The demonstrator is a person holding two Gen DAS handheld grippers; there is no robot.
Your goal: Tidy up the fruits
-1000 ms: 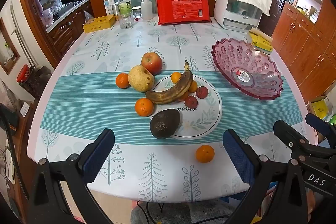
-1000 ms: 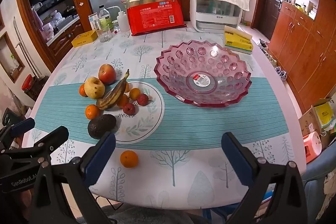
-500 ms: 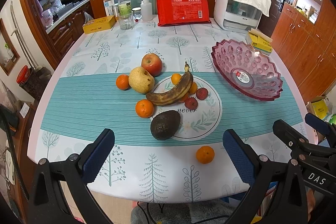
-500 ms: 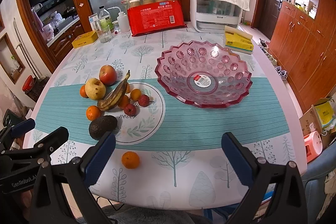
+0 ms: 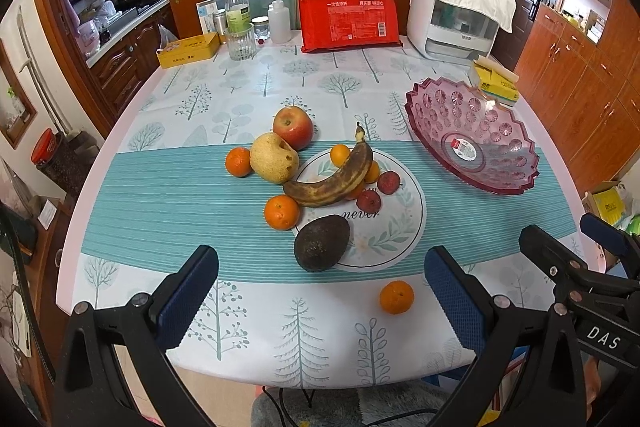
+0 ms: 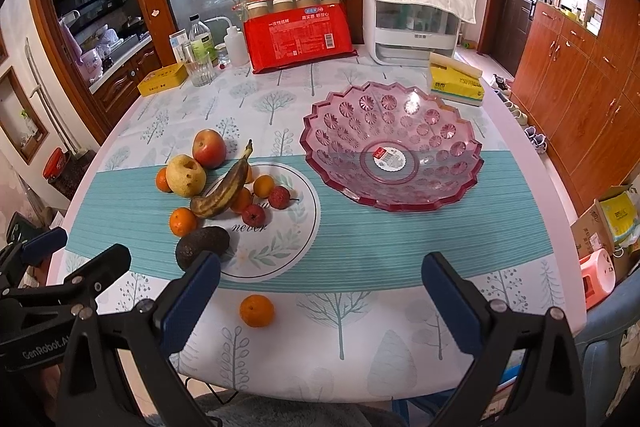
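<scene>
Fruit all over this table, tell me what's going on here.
A person holds a left tool and a right tool, both open and empty, hovering at the near table edge. No fruit has gone into the pink bowl yet. The banana, apple, pear, avocado, oranges and small red fruits sit clustered left of the bowl. One lone orange lies apart, closest to the tools.

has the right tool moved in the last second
Yes, slightly. In the right wrist view the bowl and lone orange have drifted a little right and down between the open fingers, so the right tool edged forward and left.
</scene>
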